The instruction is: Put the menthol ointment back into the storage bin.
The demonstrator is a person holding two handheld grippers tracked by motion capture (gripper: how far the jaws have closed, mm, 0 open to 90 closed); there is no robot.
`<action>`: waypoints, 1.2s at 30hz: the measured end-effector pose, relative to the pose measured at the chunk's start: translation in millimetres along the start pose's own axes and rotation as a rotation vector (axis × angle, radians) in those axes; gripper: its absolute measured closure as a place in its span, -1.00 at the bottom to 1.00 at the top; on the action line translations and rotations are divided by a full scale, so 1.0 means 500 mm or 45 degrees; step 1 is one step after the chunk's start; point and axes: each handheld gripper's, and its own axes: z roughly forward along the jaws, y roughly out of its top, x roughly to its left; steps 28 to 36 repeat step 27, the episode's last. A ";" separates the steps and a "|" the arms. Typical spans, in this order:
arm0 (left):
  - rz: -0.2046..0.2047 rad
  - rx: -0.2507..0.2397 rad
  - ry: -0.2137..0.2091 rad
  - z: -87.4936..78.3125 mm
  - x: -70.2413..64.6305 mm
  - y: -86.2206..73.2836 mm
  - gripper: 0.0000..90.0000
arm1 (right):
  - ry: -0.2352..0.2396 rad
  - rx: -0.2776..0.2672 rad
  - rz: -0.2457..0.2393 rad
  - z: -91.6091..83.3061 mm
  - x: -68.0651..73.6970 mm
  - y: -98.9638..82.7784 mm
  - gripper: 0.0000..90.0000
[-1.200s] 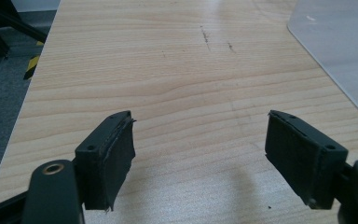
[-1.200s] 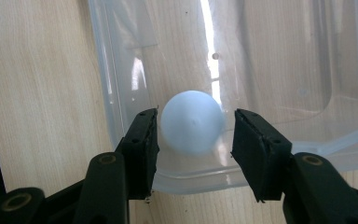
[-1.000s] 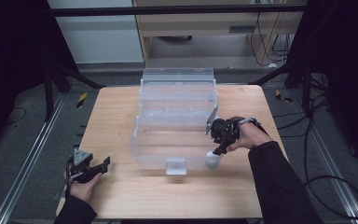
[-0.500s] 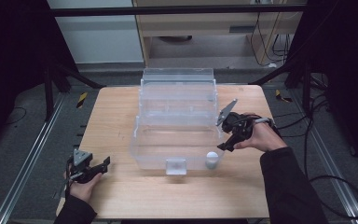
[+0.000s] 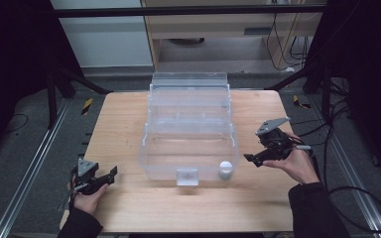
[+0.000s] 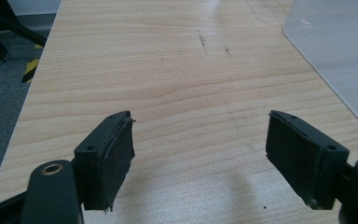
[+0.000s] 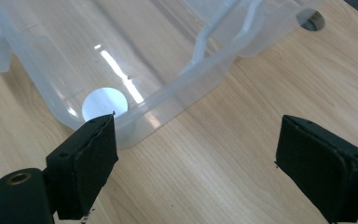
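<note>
A small white round thing [image 5: 225, 169] lay inside a clear plastic box [image 5: 188, 119], in the box's near right corner. The box sat in the middle of a wooden table [image 5: 129, 124].

The right gripper [image 5: 252, 160] was just to the right of that corner, out on the table, held in a hand. It did not touch the box. Its jaws had just been opening and now stood wide apart, with nothing between them but bare wood. In the right gripper view, the white round thing [image 7: 104, 104] showed through the clear wall of the box [image 7: 168, 56], just past the tip of one black jaw.

The left gripper [image 5: 110, 175] was at the near left part of the table, well apart from the box. Its jaws were wide open too and held nothing. In the left gripper view, the table [image 6: 168, 70] lay under them, and a corner of the box [image 6: 340, 51] showed at the far right.
</note>
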 end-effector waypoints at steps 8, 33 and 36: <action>0.007 -0.012 0.001 -0.006 -0.001 0.002 -0.50 | -0.075 -0.150 0.222 0.018 -0.001 -0.080 -0.75; 0.014 -0.038 0.007 -0.018 -0.002 0.007 -0.50 | -0.222 -0.206 0.450 0.062 -0.017 -0.204 -0.84; 0.014 -0.038 0.007 -0.018 -0.002 0.007 -0.50 | -0.222 -0.206 0.450 0.062 -0.017 -0.204 -0.84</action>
